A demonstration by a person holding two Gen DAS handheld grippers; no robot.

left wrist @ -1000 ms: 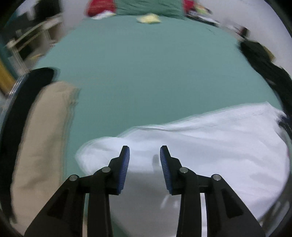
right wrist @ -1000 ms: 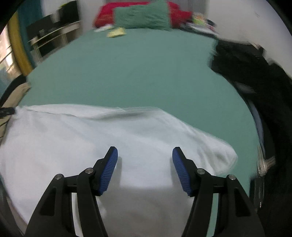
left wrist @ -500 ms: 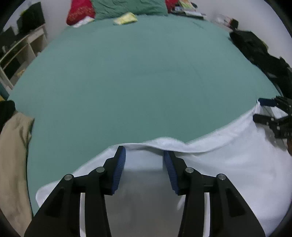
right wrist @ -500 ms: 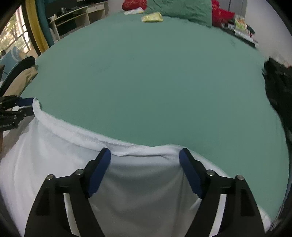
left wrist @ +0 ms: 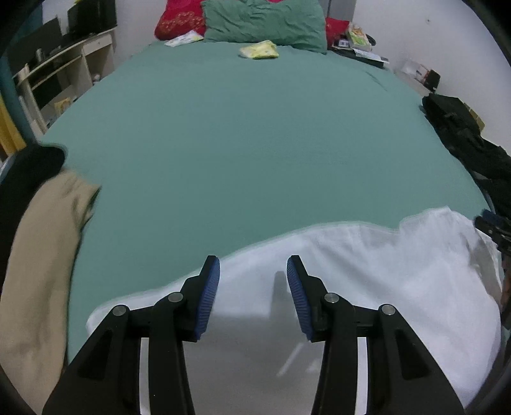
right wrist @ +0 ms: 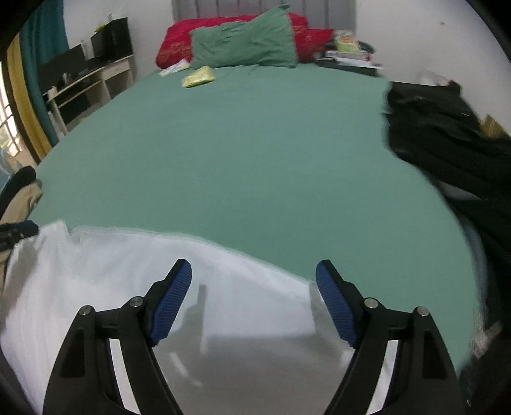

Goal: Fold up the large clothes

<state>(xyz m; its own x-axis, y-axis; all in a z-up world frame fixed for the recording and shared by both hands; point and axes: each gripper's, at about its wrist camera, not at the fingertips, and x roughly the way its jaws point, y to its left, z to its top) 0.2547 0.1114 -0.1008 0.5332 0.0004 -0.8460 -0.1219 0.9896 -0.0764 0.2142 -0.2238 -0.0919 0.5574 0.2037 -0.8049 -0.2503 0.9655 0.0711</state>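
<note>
White, soft cloth garment (left wrist: 367, 271) spread flat along the near edge of the bed with the green fitted sheet (left wrist: 239, 143), far hem running from the near left corner toward the near right; same garment in the right wrist view (right wrist: 111, 271); bed sheet there (right wrist: 255, 159). Left gripper (left wrist: 253, 274) above the cloth, jaws just opened to a moderate gap, nothing between the blue ribbed pads (left wrist: 209, 293); right gripper (right wrist: 254, 281) above the cloth near its right end, jaws just opened wide, likewise empty, pads (right wrist: 335, 306) clear of the fabric. Tip of the other tool visible at the frame edge in each view.

Beige cloth (left wrist: 41, 255) draped at the left edge; black clothing heap (right wrist: 447, 134) along the right edge; green pillow (left wrist: 265, 22), red cushion (right wrist: 179, 41) and small yellow packet (left wrist: 258, 49) at the far end.

Handling, as a judgement: light, limp, thin fabric, no stiffness, prone to sag and wrinkle; not fragile; little slip against ribbed pads. Best hold: far hem or corners, one per tool, pinching both layers at the edge, then lifting evenly to keep the fold line straight.
</note>
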